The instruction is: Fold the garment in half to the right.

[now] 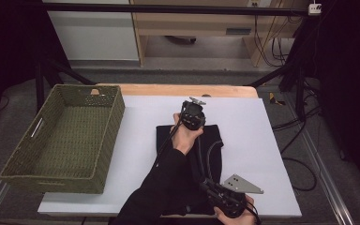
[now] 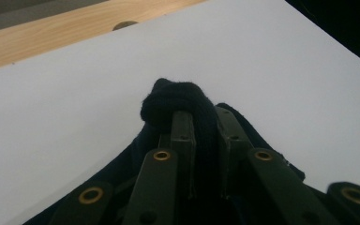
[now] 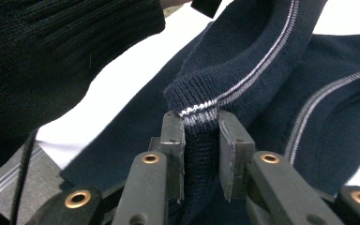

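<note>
Both of the 2 grippers were clamped on the dark knit garment (image 1: 190, 147). Left gripper (image 2: 199, 115) pinched a bunched fold over the white sheet (image 2: 75, 108), and right gripper (image 3: 201, 117) bit its striped edge near the table's front.

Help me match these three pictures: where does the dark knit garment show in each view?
High view: dark knit garment lies centre, on the white sheet.
Left gripper view: bunched fold pinched between the jaws.
Right gripper view: striped edge clamped, centre.
Shared landmark: the white sheet.
</note>
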`<state>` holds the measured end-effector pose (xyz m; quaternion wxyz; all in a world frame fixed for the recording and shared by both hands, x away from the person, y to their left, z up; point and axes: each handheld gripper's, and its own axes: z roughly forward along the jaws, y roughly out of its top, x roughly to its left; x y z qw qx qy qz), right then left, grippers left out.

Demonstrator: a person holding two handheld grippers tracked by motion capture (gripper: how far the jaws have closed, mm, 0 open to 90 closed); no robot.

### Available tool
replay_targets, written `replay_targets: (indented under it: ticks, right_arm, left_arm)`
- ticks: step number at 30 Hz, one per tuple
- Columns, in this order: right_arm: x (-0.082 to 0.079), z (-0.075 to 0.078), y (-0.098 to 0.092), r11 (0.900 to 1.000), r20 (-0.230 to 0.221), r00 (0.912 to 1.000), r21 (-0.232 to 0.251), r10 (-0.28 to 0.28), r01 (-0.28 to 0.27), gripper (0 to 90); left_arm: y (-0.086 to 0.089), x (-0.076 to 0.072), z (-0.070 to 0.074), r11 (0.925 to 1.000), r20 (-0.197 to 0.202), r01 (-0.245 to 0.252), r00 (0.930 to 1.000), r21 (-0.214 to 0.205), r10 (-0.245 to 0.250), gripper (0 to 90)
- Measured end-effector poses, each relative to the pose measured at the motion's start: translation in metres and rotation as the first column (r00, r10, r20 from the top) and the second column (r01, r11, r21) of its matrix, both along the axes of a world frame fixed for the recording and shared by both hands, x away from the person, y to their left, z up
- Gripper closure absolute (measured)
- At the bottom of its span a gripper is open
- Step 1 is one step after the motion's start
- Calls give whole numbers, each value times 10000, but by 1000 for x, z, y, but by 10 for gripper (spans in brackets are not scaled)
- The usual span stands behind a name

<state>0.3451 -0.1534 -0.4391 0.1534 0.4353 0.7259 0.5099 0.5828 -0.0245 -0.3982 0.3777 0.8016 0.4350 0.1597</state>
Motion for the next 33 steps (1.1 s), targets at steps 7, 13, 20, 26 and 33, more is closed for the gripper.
replay_targets:
  ticks: [7, 13, 20, 26, 33]
  right_arm:
    - [1, -3, -10, 9973, -241, 9980, -462, -580, 568, 739]
    - [0, -5, -19, 9884, -143, 9931, -992, -1166, 1146, 636]
    - [5, 11, -36, 9953, 267, 9956, -339, -900, 909, 362]
    - [28, 20, -38, 9948, 221, 9996, -998, -180, 201, 298]
    - [46, 17, -43, 9853, 47, 10000, -1708, 16, -7, 283]
  left_arm:
    - [-3, 8, -13, 9919, 83, 560, 9984, -1143, -554, 680]
    - [11, 3, -5, 9609, 348, 1335, 9910, -2425, -1289, 404]
    - [55, -18, 1, 9614, 1068, 1480, 9863, -2320, -1260, 201]
    - [100, -41, -2, 9694, 1168, 1058, 9898, -2214, -814, 103]
    - [142, -75, -18, 9717, 965, 873, 9930, -2196, -675, 71]
